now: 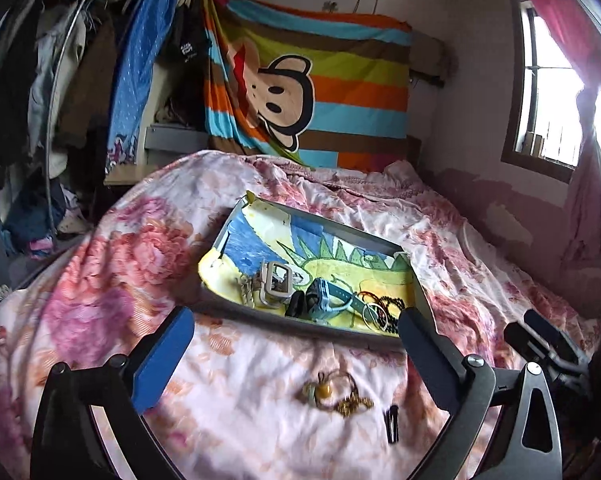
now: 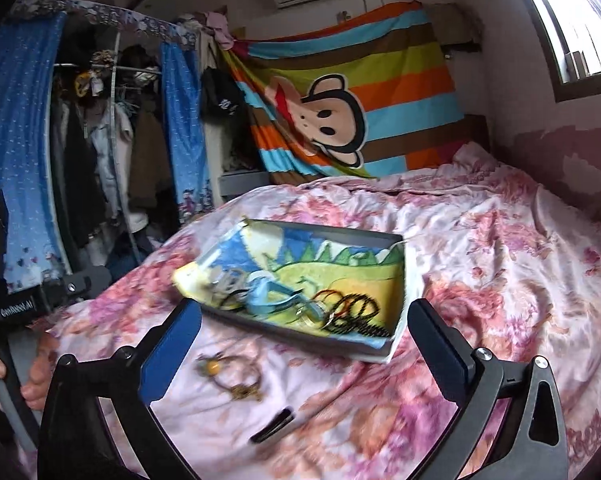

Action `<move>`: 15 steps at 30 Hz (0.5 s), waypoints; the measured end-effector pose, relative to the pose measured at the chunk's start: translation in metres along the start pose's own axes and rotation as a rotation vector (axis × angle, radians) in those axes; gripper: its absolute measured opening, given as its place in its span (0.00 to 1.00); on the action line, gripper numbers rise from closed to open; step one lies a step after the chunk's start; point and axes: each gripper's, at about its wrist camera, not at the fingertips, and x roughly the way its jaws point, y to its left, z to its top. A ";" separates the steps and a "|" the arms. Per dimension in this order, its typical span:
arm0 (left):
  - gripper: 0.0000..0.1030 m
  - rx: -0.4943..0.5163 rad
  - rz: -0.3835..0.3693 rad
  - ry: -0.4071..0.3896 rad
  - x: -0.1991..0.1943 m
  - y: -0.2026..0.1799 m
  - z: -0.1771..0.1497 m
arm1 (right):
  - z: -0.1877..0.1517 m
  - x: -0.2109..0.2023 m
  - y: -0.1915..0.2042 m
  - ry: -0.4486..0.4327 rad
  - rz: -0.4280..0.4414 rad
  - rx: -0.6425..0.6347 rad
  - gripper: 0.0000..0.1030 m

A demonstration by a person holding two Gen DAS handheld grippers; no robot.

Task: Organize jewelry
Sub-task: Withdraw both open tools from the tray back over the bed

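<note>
A shallow grey box with a dinosaur picture inside lies on the floral bedspread. It holds a white watch, a blue watch, chains and dark bead bracelets. The box also shows in the right wrist view. In front of it on the bed lie a gold necklace with an amber bead and a black hair clip. My left gripper is open and empty above the necklace. My right gripper is open and empty, near the box's front edge.
A floral bedspread covers the bed. A striped monkey cloth hangs behind it. A clothes rack with blue curtains stands at the left. A window is at the right. The right gripper's body shows at the left view's right edge.
</note>
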 end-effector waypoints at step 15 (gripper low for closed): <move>1.00 0.058 0.008 0.070 -0.076 -0.002 -0.052 | -0.045 -0.068 0.016 0.141 0.011 -0.085 0.99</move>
